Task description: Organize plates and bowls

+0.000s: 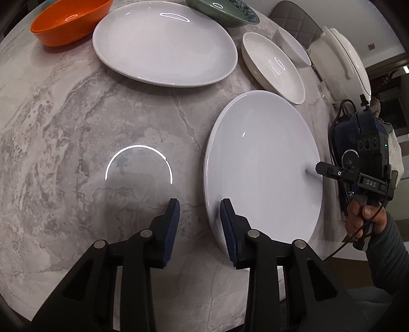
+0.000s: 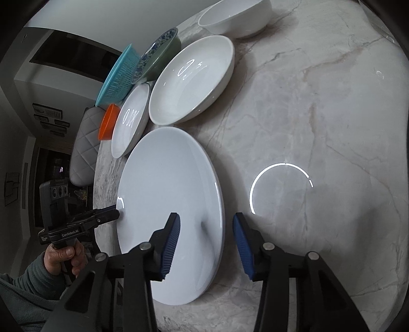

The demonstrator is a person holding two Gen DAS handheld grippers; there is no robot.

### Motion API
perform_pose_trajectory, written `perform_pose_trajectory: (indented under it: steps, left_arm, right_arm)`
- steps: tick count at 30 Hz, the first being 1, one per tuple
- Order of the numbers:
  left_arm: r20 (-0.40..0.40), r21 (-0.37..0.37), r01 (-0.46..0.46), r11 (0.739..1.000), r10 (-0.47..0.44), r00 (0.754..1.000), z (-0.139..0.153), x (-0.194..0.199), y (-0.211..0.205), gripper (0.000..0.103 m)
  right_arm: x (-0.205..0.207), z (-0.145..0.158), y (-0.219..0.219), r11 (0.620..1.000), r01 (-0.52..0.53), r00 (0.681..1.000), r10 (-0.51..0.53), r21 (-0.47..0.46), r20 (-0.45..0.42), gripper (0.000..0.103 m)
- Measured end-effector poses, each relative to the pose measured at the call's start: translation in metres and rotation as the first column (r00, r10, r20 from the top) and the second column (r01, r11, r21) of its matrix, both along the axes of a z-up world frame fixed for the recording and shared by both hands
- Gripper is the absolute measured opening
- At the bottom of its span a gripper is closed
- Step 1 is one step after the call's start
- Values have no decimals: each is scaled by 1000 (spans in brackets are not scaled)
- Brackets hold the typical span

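Observation:
A large white plate (image 1: 263,166) lies on the marble table (image 1: 76,127) between both grippers; it also shows in the right wrist view (image 2: 168,204). My left gripper (image 1: 200,224) is open, its jaws straddling the plate's near-left rim. My right gripper (image 2: 206,242) is open, its jaws straddling the plate's opposite rim; it shows in the left wrist view (image 1: 319,168). A second large white plate (image 1: 163,43) lies farther back. A shallow white bowl (image 1: 273,66), a deeper white bowl (image 1: 294,47), a green patterned bowl (image 1: 219,11) and an orange bowl (image 1: 69,20) stand behind.
A white lidded pot (image 1: 342,63) stands at the table's right edge. A teal basket (image 2: 117,76) and a grey padded chair back (image 2: 84,143) sit beyond the bowls. The table edge runs close to the plate on the person's side.

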State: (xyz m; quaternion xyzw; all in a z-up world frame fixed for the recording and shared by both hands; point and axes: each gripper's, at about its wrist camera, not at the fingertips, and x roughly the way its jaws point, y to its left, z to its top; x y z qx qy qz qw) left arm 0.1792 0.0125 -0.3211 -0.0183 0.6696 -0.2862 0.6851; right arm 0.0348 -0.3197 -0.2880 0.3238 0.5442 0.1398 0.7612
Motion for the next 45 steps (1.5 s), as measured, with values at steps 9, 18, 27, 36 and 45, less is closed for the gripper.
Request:
perform_pose_trajectory:
  steps: [9, 18, 27, 36, 45]
  left_arm:
    - [-68, -69, 20, 997, -24, 997, -11, 12, -17, 29]
    - [-123, -120, -11, 993, -4, 992, -21, 25, -23, 26]
    - [-130, -138, -59, 989, 40, 991, -24, 32, -17, 21]
    - [-119, -105, -16, 994, 3, 993, -25, 28, -19, 14]
    - [-111, -114, -8, 993, -5, 994, -15, 13, -17, 13]
  right_arm:
    - [15, -17, -8, 990, -26, 998, 34, 141, -52, 27]
    - [16, -28, -12, 984, -17, 992, 39, 175, -122, 12]
    - [17, -31, -8, 980, -23, 988, 52, 196, -145, 12]
    - [4, -27, -13, 985, -7, 991, 31, 172, -134, 13]
    - [4, -25, -12, 987, 23, 989, 1, 158, -145, 13]
